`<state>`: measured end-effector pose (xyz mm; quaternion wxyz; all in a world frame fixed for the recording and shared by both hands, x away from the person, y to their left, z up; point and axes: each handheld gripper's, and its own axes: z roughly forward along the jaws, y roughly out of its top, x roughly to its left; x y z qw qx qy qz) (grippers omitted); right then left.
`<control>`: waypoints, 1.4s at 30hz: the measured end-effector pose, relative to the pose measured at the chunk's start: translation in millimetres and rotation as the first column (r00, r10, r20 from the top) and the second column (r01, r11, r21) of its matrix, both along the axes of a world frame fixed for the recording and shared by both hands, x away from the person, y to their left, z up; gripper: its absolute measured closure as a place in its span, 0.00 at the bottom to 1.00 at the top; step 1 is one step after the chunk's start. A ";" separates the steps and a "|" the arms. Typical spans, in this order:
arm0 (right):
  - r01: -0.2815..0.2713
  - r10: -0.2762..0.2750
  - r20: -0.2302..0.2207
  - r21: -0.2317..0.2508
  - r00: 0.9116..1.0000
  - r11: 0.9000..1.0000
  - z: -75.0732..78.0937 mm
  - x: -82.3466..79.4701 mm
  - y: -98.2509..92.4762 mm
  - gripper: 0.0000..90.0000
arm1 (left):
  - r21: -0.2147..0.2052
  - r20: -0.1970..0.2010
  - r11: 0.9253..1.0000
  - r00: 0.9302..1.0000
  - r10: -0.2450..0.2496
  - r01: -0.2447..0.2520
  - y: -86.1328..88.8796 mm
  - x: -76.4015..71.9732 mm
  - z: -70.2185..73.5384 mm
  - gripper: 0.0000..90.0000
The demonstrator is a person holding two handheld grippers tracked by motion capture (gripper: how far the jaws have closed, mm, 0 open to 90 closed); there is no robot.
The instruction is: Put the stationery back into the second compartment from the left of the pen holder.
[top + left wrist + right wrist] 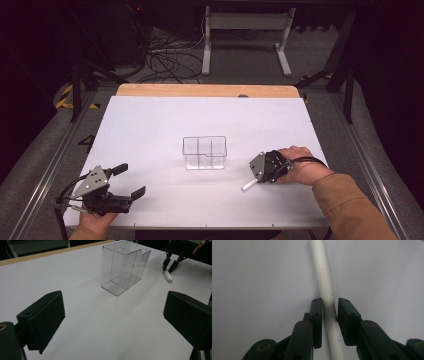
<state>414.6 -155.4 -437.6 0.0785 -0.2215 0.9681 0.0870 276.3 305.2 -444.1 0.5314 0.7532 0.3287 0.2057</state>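
I am straddling the white pen [325,290] with my right hand-held gripper [329,312], jaws narrow beside it, its long axis running along them on the surface [150,125]; my left hand-held gripper [131,181] is gaping wide, farther off.

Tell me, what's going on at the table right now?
Left gripper open, idle. Right gripper jaws around white marker lying on table. Clear divided container mid-table; nothing between.

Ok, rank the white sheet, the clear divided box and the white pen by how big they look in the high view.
1. white sheet, covering most of the table.
2. clear divided box, standing at the sheet's middle.
3. white pen, partly hidden under the right gripper, so its full length is unsure, but it is clearly the smallest.
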 end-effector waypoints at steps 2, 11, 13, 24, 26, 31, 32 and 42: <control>0.002 -0.002 -0.004 -0.006 1.000 1.000 -0.4 -0.5 -0.1 0.83 | 0.000 0.000 1.000 1.000 -0.001 0.001 -0.1 0.0 0.0 0.05; -0.012 0.012 -0.003 -0.030 1.000 0.999 -3.6 -0.4 1.8 0.87 | -0.001 0.000 1.000 1.000 -0.001 0.001 0.1 0.0 0.0 0.05; -0.015 0.015 -0.001 -0.026 1.000 1.000 -3.8 -0.4 2.0 0.87 | 0.000 -0.001 1.000 1.000 -0.001 0.001 -0.1 0.0 -0.1 0.05; -0.018 0.018 0.009 0.013 1.000 1.000 6.2 -4.3 1.1 0.87 | -0.002 -0.002 1.000 1.000 0.000 0.000 -0.2 0.1 -0.4 0.05; -0.015 0.014 0.016 0.039 1.000 0.999 11.4 -5.1 -0.5 0.87 | -0.003 -0.001 1.000 1.000 0.001 -0.001 -0.4 0.1 -0.5 0.05; 0.000 -0.003 0.022 0.120 1.000 0.993 24.8 -7.1 -4.3 0.87 | 0.000 0.000 1.000 1.000 0.001 -0.001 -0.1 -0.1 -0.1 0.05; 0.009 -0.012 0.018 0.145 1.000 0.989 28.6 -7.7 -5.3 0.87 | -0.001 0.000 1.000 1.000 0.001 -0.001 -0.1 -0.1 -0.2 0.05; 0.033 -0.035 0.002 0.319 0.999 0.947 53.5 -11.1 -10.0 0.87 | -0.005 -0.001 1.000 1.000 0.002 -0.002 -0.2 -0.4 -0.2 0.05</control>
